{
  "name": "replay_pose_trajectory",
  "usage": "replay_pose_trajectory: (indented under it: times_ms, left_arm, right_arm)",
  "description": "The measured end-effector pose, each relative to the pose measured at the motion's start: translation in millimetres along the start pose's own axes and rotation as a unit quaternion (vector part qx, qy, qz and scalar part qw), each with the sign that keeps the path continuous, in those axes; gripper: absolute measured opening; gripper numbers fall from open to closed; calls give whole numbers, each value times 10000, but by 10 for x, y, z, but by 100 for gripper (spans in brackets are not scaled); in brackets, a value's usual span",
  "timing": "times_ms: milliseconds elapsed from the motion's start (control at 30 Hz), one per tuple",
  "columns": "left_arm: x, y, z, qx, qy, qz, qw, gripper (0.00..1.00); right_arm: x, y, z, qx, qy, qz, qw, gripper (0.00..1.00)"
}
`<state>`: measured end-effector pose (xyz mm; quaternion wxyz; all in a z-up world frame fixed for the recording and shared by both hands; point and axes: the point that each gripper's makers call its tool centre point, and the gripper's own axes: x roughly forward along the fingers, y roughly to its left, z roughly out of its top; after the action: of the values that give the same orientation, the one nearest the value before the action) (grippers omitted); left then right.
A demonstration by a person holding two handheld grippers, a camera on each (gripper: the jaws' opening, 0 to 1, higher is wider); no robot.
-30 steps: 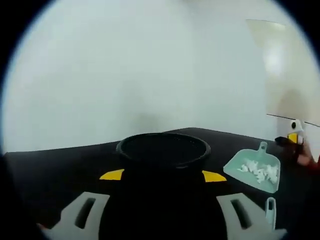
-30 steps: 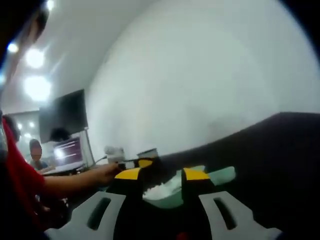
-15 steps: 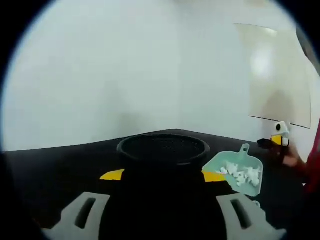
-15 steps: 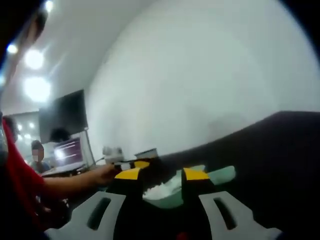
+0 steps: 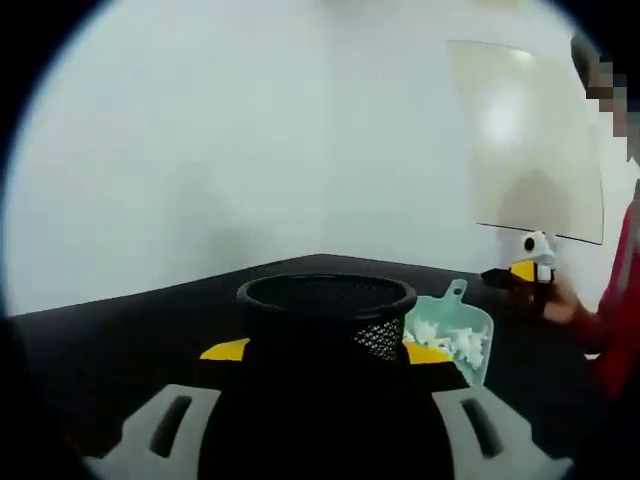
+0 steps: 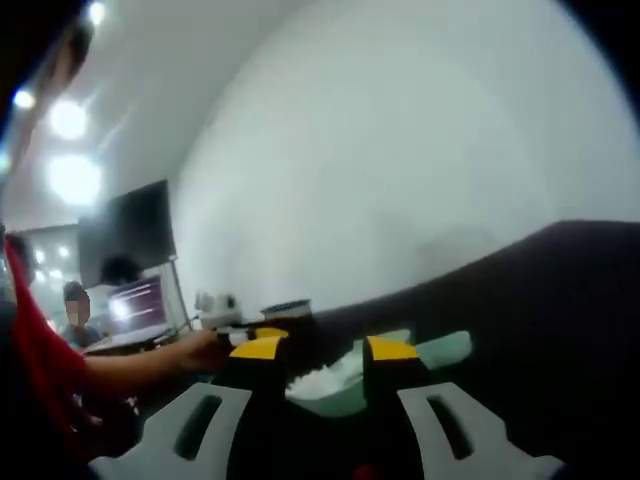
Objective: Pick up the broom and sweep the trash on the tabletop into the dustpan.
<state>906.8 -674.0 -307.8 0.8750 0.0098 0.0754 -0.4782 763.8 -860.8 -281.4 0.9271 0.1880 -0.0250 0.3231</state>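
Note:
My left gripper (image 5: pixel 326 352) is shut on a black mesh basket (image 5: pixel 326 300), which stands upright between its yellow-tipped jaws. Just right of the basket's rim hangs a mint-green dustpan (image 5: pixel 452 335) loaded with white paper scraps (image 5: pixel 440 338), its handle pointing up. The basket hides its near edge. My right gripper (image 5: pixel 510 273) reaches in from the right, a hand behind it. In the right gripper view the same dustpan (image 6: pixel 440 350) and scraps (image 6: pixel 318 381) lie between the jaws of my right gripper (image 6: pixel 323 350), shut on it. My left gripper (image 6: pixel 245 328) shows beyond, held by a hand.
A black tabletop (image 5: pixel 120 340) runs under everything, with a white wall behind. A pale panel (image 5: pixel 530 140) hangs on the wall at right. A red sleeve (image 6: pixel 40 370) fills the left edge. Farther off are a dark monitor (image 6: pixel 125 245) and a seated person.
In the left gripper view the dustpan and my right gripper have come leftwards, from well right of the basket to right beside its rim. The right gripper view is nearly unchanged.

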Motion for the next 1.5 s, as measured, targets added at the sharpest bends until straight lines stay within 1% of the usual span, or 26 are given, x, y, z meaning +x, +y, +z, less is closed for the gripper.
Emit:
replay_pose_trajectory:
  times_ms: [67, 233, 367, 433, 467, 500, 567, 600, 667, 700, 733, 767, 800, 867, 933, 967, 1033, 1067, 1100, 1167, 1200, 1267, 1333, 1400, 1500]
  left_arm:
    - [-11, -33, -28, 37, 93, 6, 9999, 53]
    - [-22, -118, -60, 42, 193, -12, 9998, 54]
    - [-21, -164, -55, -80, 226, -9, 9997, 54]
    - [-33, -173, -85, 100, 395, 66, 9991, 54]
    - [-45, -158, -117, 186, 553, 126, 9982, 54]
    - [-39, -172, -132, 191, 642, 128, 9977, 54]
    - [-11, -220, -115, 228, 628, 37, 9978, 60]
    - [1, -222, -132, 228, 690, 44, 9973, 62]
    - [-5, -190, -226, 334, 1016, 114, 9942, 63]
    - [13, -191, -218, 300, 993, 144, 9945, 64]
    - [15, -183, -205, 272, 951, 177, 9949, 68]
    - [44, -213, -116, 148, 686, 110, 9975, 70]
    - [38, -217, -70, 101, 575, 92, 9982, 70]
    - [12, -186, -32, 219, 552, 178, 9981, 71]
    - [-10, -126, -15, 363, 561, 328, 9972, 78]
    - [-29, -123, -11, 351, 556, 319, 9973, 79]
    - [-77, -116, 1, 203, 508, 301, 9980, 79]
    - [-110, -107, 33, 127, 398, 317, 9986, 80]
    - [-152, -94, 55, 135, 323, 340, 9988, 81]
    - [-241, -49, 96, 115, 250, 425, 9987, 83]
    - [-313, -15, 135, 150, 205, 491, 9985, 83]
    - [-415, 22, 197, 199, 138, 507, 9984, 82]
    - [-523, 63, 218, 254, 177, 546, 9980, 77]
    - [-654, 146, 224, 201, 192, 702, 9971, 74]
    - [-868, 262, 286, -21, -131, 1014, 9948, 71]
  right_arm:
    - [0, 2, 0, -2, 0, -5, 10000, 32]
    - [0, 4, 0, -6, -2, -8, 10000, 32]
    - [0, 2, 1, -4, -4, -11, 10000, 32]
    - [0, 2, 1, 2, -8, -13, 10000, 32]
    - [0, 1, 2, 3, -10, -14, 10000, 32]
    - [1, 1, 2, 2, -10, -14, 10000, 32]
    - [2, 2, 0, -6, -6, -12, 10000, 32]
    - [2, 3, 0, -8, -5, -10, 10000, 32]
    - [3, 1, 0, -16, -4, -11, 10000, 32]
    - [2, -1, 1, -13, -6, -11, 10000, 32]
    - [0, -2, 2, -10, -9, -12, 10000, 32]
    - [-2, -4, 3, -6, -13, -13, 10000, 32]
    - [-4, -6, 4, 2, -16, -14, 10000, 32]
    - [-5, -10, 3, 8, -15, -15, 10000, 32]
    - [-3, -9, 1, 10, -11, -8, 10000, 32]
    - [-3, -9, 0, 9, -10, -8, 10000, 32]
    - [-5, -9, 1, 13, -16, -8, 10000, 32]
    - [-6, -11, 2, 17, -18, -10, 10000, 32]
    - [-7, -13, 2, 20, -20, -13, 10000, 32]
    - [-7, -15, 0, 25, -16, -16, 10000, 32]
    - [-6, -16, -1, 25, -12, -17, 10000, 32]
    - [-4, -19, -4, 24, -2, -20, 10000, 32]
    - [-4, -20, -6, 27, 1, -26, 10000, 32]
    - [-3, -24, -9, 30, 10, -35, 10000, 32]
    - [-6, -32, -12, 42, 13, -55, 10000, 32]
